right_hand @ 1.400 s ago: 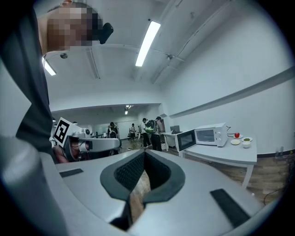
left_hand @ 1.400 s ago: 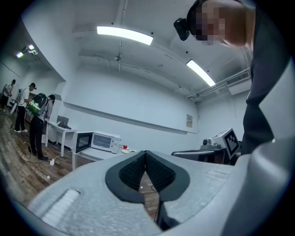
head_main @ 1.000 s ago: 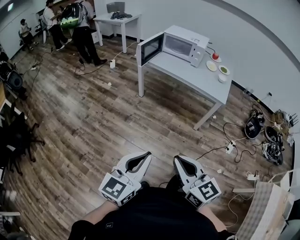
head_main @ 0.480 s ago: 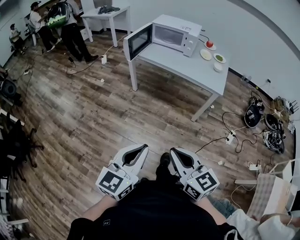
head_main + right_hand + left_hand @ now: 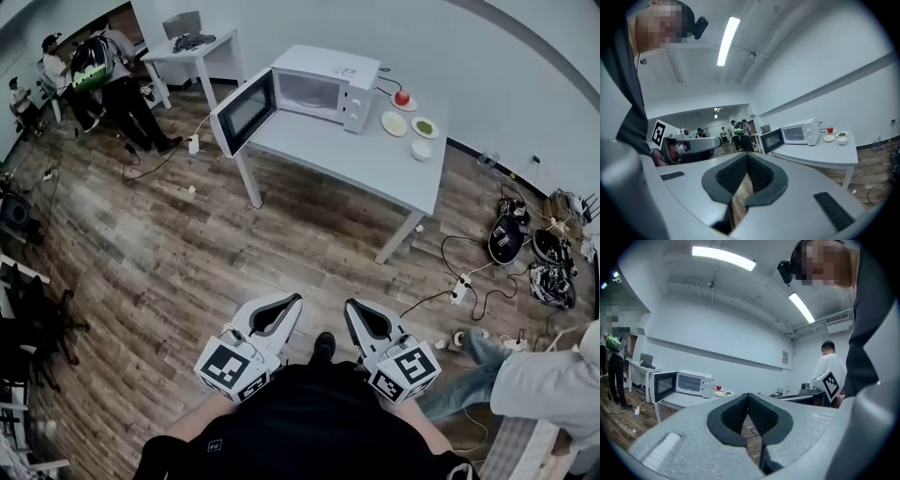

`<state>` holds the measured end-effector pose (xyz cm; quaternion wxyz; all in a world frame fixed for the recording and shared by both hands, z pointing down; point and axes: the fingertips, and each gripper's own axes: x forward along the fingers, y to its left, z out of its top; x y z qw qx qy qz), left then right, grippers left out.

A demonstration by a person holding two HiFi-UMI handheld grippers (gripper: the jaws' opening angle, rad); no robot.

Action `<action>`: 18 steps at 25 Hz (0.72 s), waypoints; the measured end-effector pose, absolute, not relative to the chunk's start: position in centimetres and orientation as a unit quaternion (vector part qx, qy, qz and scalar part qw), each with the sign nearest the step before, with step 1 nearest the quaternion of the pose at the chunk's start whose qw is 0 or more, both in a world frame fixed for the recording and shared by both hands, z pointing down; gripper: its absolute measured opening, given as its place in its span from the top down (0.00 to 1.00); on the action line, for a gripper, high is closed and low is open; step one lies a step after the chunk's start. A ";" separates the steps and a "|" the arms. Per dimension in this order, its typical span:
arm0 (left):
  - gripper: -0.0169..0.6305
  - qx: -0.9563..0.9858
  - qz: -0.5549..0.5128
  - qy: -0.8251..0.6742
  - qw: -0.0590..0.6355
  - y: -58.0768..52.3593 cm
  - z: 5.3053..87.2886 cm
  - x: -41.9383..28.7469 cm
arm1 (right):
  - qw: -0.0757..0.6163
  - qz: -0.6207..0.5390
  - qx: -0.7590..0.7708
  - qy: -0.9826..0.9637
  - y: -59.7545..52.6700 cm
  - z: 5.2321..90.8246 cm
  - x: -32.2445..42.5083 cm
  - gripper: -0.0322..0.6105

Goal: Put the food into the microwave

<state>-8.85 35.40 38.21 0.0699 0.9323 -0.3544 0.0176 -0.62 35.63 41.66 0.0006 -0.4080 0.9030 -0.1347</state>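
A white microwave [image 5: 323, 86] stands on the grey table [image 5: 375, 164] across the room, its door [image 5: 242, 111] swung open to the left. To its right lie a red apple on a plate [image 5: 402, 97], a plate of pale food [image 5: 394, 123], a plate of green food [image 5: 426, 127] and a white bowl [image 5: 421, 148]. My left gripper [image 5: 296, 299] and right gripper [image 5: 350, 304] are held side by side close to my body, far from the table. Both are shut and empty, tips touching [image 5: 748, 395] [image 5: 747, 156]. The microwave [image 5: 689, 383] [image 5: 799, 133] shows in both gripper views.
Cables and power strips [image 5: 459, 291] trail over the wooden floor right of the table, with helmets [image 5: 506, 239] near the wall. A person's leg [image 5: 469, 375] is at the lower right. People [image 5: 108, 70] stand by a second table [image 5: 192, 52] at the far left.
The table and microwave have drawn nearer and shifted in the head view as I move toward them. Both grippers keep their place before my body. A person has come into view at lower right.
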 end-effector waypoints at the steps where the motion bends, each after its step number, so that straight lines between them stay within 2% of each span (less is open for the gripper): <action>1: 0.96 0.933 0.018 -0.354 0.067 34.4 37.9 -8.0 | 0.003 -0.135 -0.407 0.903 34.7 41.5 0.2 0.93; 8: 0.96 0.937 0.031 -0.344 0.056 29.3 37.1 -2.6 | 0.012 -0.140 -0.419 0.897 30.0 41.9 5.6 0.93; 18: 0.96 0.947 0.050 -0.310 0.067 23.0 38.7 1.7 | 0.017 -0.161 -0.443 0.882 24.8 43.6 9.4 0.93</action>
